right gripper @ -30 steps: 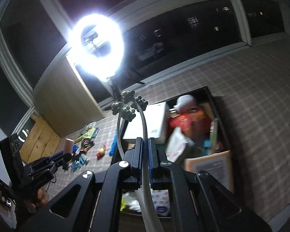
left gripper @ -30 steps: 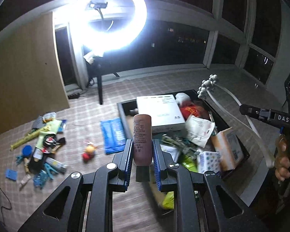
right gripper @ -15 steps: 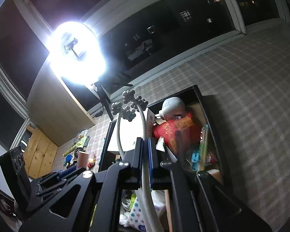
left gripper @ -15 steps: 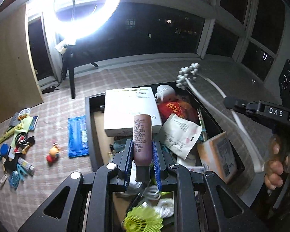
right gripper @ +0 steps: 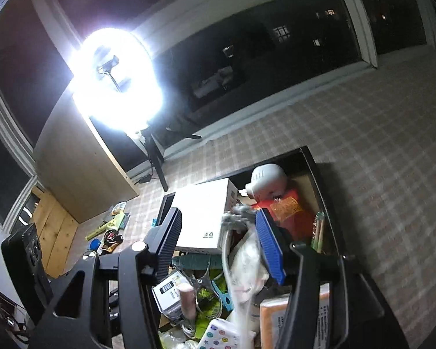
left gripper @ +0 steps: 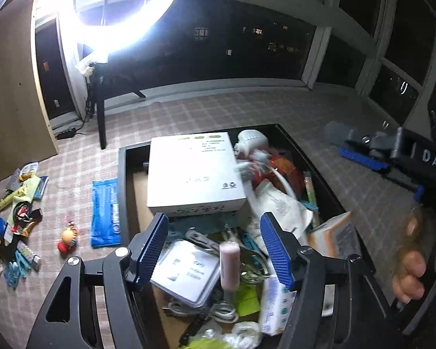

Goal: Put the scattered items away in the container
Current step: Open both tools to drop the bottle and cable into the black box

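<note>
Pink tube (left gripper: 229, 263): light, stiff, smooth plastic; best taken across its mid-body. It drops free between my left tool's (left gripper: 215, 250) opening jaws into the black bin (left gripper: 319, 171). White massager (right gripper: 232, 250): springy, light; loose between my right tool's (right gripper: 221, 247) opening jaws.

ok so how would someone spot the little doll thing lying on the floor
Start at the black bin crammed with stuff, then look to its left, past the flat blue packet lying alongside it. The small doll lies alone on the checked floor beyond the packet's near corner: orange head, red body, apart from the tangled pile further left.
</note>
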The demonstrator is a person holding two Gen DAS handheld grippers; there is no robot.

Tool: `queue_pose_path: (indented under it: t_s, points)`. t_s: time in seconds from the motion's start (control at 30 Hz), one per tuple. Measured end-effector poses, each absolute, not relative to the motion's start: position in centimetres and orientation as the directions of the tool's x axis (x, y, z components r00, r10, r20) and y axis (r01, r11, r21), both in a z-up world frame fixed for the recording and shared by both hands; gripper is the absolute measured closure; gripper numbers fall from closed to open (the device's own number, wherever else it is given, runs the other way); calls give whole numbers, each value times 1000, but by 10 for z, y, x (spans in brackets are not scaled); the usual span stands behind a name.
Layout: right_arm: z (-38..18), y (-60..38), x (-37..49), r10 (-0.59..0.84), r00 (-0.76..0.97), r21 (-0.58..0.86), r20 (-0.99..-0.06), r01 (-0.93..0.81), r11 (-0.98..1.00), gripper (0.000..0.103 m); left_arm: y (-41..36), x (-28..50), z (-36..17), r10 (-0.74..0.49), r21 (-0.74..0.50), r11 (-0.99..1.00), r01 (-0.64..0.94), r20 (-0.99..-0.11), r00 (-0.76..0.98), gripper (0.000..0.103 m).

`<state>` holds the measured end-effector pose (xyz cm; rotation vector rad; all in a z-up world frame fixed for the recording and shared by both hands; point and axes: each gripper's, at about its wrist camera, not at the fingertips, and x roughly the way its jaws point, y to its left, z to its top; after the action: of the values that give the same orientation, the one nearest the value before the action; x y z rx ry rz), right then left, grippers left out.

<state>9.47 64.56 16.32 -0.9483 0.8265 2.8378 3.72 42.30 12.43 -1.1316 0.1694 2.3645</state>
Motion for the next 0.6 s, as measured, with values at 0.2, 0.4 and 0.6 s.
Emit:
queue_pose_path:
  t_s: [0.2, 0.4, 0.6]
  points:
    - [164, 634, 90, -158, -826, 489, -540, -156, -858, 50, 398, 33, 131, 358, -92, -887, -453, -755, -549, 44]
    - [169, 600, 82, -147, -826, 444, -544, -135, -886, 49, 345, 34, 138, 308, -74, -918, -389, -752, -583, 44]
    - [178, 545, 75, -87, -827, 367, -556, -151, -918, 48, 269, 26, 141, 273, -81, -942, -325, -747, -606, 44]
